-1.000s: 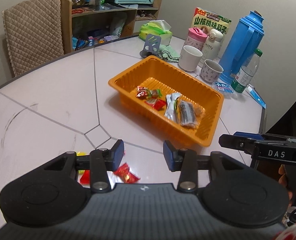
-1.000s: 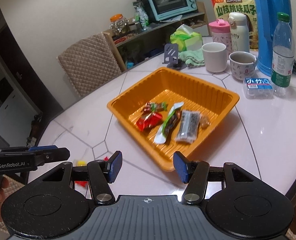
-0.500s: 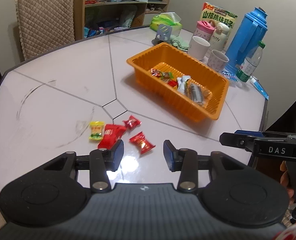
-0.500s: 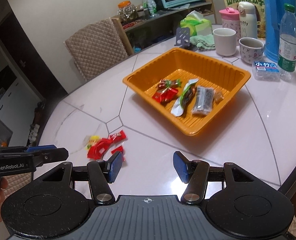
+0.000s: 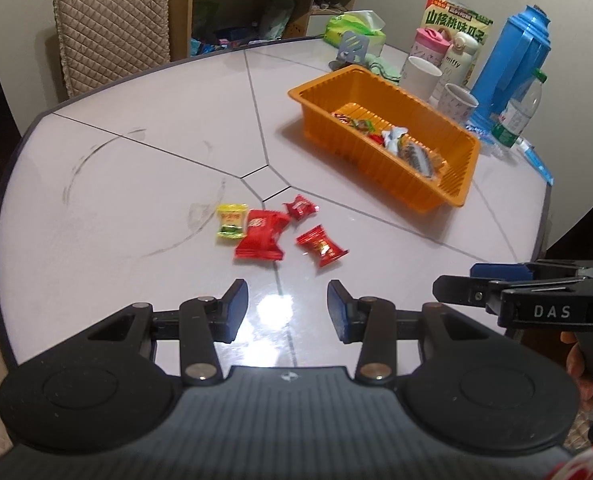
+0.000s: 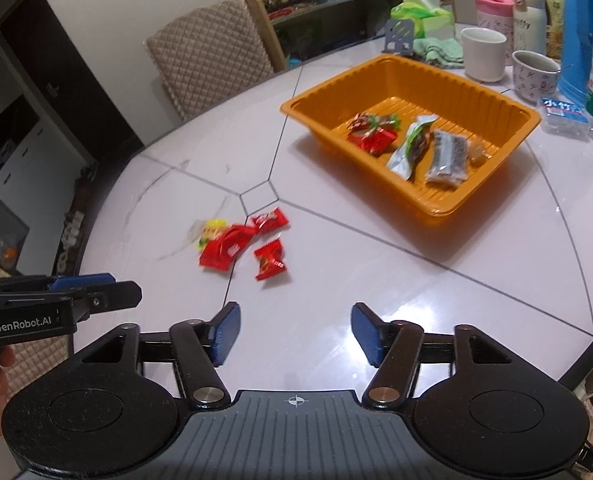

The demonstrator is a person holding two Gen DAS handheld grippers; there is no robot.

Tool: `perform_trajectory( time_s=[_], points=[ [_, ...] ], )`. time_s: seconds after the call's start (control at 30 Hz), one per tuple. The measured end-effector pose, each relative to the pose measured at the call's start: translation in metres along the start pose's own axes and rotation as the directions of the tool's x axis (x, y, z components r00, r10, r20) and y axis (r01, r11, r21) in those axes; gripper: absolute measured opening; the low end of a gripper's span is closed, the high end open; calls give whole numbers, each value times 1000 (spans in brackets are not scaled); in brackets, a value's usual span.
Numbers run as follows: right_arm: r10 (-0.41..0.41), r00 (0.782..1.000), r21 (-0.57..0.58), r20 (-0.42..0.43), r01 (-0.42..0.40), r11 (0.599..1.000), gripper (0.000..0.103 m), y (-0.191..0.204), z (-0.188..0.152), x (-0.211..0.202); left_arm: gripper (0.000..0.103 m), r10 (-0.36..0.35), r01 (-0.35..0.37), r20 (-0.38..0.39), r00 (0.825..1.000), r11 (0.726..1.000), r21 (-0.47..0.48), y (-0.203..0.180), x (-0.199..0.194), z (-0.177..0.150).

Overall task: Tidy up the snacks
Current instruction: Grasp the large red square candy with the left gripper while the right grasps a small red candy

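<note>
Table: round, pale, dark-rimmed; its near edge curves along the lower left of the left wrist view and its right edge runs down the right side. Bare surface fills the left and centre of both views.

Left gripper: jaws wide apart, holding nothing, above the table's near edge at the bottom of the frame.

Right gripper: jaws wide apart, empty, also over the near edge.

Loose snacks, 4, in a tight cluster at frame centre just beyond the left gripper:
- yellow packet, leftmost, long axis toward the top of the frame;
- large red packet, touching the yellow one, long axis tilted toward the upper right;
- small red candy, at the large packet's upper right corner;
- red candy, slightly apart at lower right, twisted ends pointing upper left and lower right.

Orange tray: upper right of centre, well apart from the cluster, long axis running upper left to lower right. It holds several wrapped snacks.

Behind the tray, upper right: 2 cups, a pink bottle, a blue flask, a water bottle, a snack bag and a tissue pack.

Chair: at the table's far edge, upper left. Nothing lies between the grippers and the cluster.
</note>
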State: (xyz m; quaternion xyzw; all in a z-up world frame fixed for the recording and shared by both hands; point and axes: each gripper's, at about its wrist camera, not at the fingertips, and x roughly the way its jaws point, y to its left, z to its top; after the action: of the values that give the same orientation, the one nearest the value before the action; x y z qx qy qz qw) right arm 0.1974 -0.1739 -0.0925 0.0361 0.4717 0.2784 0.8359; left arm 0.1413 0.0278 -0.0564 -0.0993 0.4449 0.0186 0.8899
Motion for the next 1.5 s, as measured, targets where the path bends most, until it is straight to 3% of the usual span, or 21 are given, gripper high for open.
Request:
perform_trajectory(
  time_s=[0.67, 1.5],
  points=[
    [-26, 999, -102, -28, 23, 995, 68, 31, 2, 41, 39, 36, -36, -18, 999, 999, -1, 24, 12, -11],
    [-33, 999, -203, -21, 28, 979, 66, 39, 26, 99, 39, 45, -47, -47, 998, 999, -26, 44, 47, 4]
  ],
)
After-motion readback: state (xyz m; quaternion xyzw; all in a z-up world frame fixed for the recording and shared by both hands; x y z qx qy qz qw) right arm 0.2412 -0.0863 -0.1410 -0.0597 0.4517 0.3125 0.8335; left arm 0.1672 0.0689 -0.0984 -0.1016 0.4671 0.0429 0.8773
